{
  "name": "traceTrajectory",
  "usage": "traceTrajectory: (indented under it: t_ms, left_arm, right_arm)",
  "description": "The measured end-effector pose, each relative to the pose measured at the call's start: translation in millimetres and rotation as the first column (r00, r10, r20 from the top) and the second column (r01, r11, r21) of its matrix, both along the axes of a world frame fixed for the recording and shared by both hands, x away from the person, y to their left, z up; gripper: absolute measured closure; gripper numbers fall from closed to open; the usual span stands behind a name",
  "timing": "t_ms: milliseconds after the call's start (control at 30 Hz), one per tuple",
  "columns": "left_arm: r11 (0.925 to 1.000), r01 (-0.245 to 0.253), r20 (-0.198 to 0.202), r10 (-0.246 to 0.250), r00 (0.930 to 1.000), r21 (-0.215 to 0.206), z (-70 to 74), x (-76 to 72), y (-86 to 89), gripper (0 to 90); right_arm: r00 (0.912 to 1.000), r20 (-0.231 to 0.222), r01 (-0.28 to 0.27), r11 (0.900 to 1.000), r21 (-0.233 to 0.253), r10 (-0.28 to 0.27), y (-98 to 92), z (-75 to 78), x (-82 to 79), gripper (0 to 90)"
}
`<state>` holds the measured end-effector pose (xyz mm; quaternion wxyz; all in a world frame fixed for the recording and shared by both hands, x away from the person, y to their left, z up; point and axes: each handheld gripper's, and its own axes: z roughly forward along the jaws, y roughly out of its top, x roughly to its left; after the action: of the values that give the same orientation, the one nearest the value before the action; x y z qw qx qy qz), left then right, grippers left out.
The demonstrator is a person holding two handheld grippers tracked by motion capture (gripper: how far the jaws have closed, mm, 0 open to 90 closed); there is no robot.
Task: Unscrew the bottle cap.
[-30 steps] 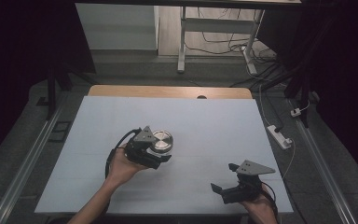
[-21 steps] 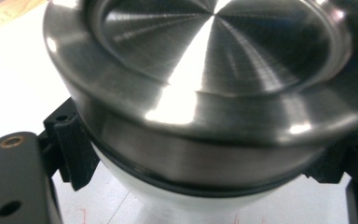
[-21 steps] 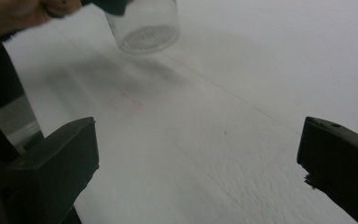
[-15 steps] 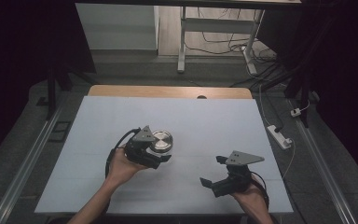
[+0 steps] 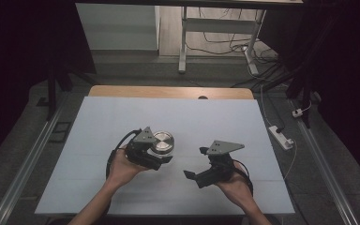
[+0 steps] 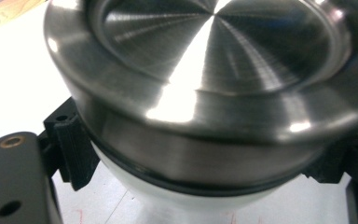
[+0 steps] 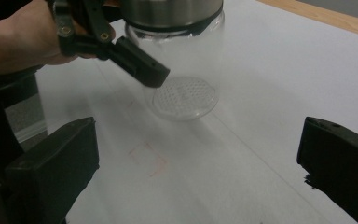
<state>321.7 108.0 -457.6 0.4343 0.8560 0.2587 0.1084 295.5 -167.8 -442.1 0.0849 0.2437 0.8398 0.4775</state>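
Standing on the desk (image 5: 98, 122) a little left of its middle, the jar (image 7: 179, 70) is upright, so its long axis is vertical: clear glass body below, steel lid (image 5: 162, 141) on top. The left claw (image 5: 161, 161) is at the jar, coming from the person's side. In the left gripper view its black jaws sit on both sides of the glass just under the lid (image 6: 214, 60), where a dark ring runs around the neck. They look closed on the jar, holding it steady, though the contact itself is partly hidden by the lid.

The right claw (image 5: 193, 176) is free and holds nothing. Its jaws are wide apart, as the right gripper view shows with one jaw at each bottom corner. It is near the jar but does not touch it. From this claw the jar lies ahead and to the left, and the lid is higher than the line of the jaws. I judge that the right claw must rise and come over the lid to grip it, while the left one keeps the body from turning.
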Motion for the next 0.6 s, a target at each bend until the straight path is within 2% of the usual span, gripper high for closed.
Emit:
traceTrajectory:
  t_ms: [167, 300, 600]
  left_arm:
    - [1.0000, 0.004, -0.001, -0.004, 1.0000, 0.003, -0.8, 0.0, -0.8, 15.2]
    - [1.0000, 0.007, -0.003, -0.007, 1.0000, 0.004, -1.3, -0.2, -1.4, 15.2]
    - [0.9999, 0.009, -0.003, -0.009, 1.0000, 0.004, -1.5, -0.6, -2.5, 15.2]
  right_arm:
    - [1.0000, -0.003, 0.005, 1.000, -0.024, -0.005, 12.4, 4.9, 6.7, 0.0]
    - [1.0000, -0.005, 0.002, 1.000, -0.010, -0.002, 19.8, 9.7, 11.8, 0.0]
    - [0.9997, 0.025, -0.005, 1.000, -0.005, 0.005, 41.6, 25.1, 24.3, 0.0]
